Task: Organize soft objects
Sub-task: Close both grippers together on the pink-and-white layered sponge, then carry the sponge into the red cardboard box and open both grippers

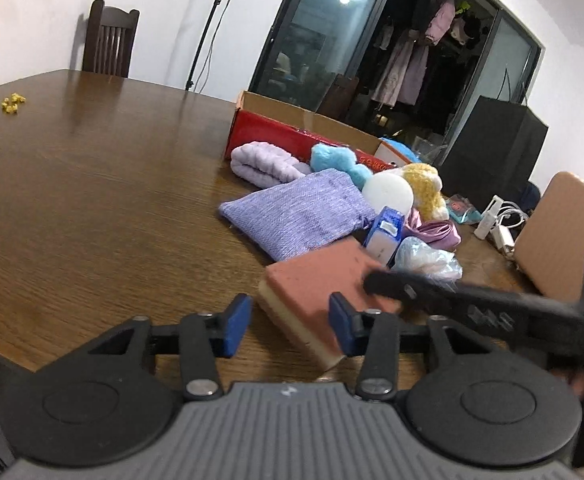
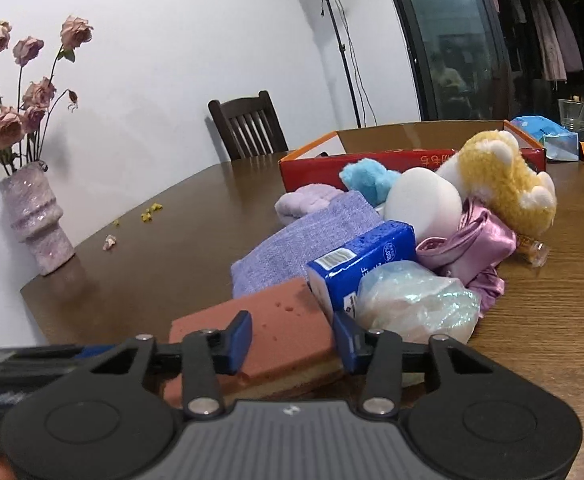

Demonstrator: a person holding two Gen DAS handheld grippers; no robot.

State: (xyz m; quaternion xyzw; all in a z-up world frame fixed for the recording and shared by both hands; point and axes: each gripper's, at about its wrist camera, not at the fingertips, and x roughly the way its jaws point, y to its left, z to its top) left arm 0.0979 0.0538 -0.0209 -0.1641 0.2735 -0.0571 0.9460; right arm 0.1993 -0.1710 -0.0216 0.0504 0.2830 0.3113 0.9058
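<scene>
Left gripper (image 1: 290, 328): jaws spread wide, nothing pinched, the near corner of the sponge (image 1: 315, 288) sits right between them.
Right gripper (image 2: 292, 342): jaws also spread, straddling the same sponge (image 2: 280, 336) from the other side, not squeezing it as far as I can see.
Sponge: flat on the bench (image 1: 92, 200), pink face up, yellow layer underneath, closest item to both sets of jaws.
Rest of the pile: just beyond the jaws, purple knit pouch (image 1: 295, 212), blue tissue pack (image 2: 361, 264) touching the sponge's far edge, crinkly plastic bag (image 2: 415, 300), white ball (image 2: 423, 204), yellow plush (image 2: 503, 176).
Red box (image 2: 371, 164): behind the pile, open, I'd guess that's where stuff goes.
How I'd do it: let only one gripper take it, close across the short sides, gently since it squishes, lift clear before swinging so the tissue pack doesn't drag along.
</scene>
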